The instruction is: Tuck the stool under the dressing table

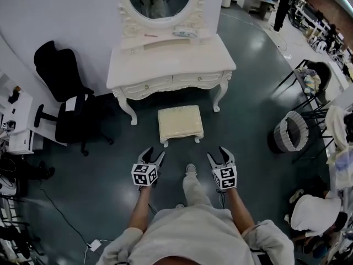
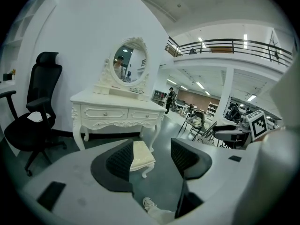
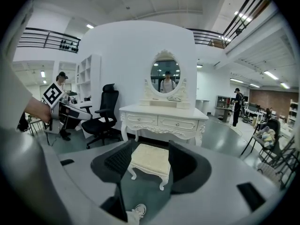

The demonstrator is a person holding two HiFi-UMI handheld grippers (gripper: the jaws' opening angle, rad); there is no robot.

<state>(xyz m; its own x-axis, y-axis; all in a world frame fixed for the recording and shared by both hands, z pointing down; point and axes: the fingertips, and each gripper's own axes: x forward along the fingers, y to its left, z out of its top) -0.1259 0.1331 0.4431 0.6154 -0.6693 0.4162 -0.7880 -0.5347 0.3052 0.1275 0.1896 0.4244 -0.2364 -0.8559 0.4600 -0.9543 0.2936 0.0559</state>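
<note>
A cream upholstered stool on white curved legs stands on the dark floor just in front of the white dressing table, outside its leg space. The table carries an oval mirror. My left gripper hovers open near the stool's front left, and my right gripper is open off its front right; neither touches it. The left gripper view has the stool partly behind the left jaw, with the table beyond. In the right gripper view the stool sits between the jaws, in front of the table.
A black office chair stands left of the table. A round wire basket and dark folding frames are at the right. My shoe rests on the floor behind the stool. White shelving is at the far left.
</note>
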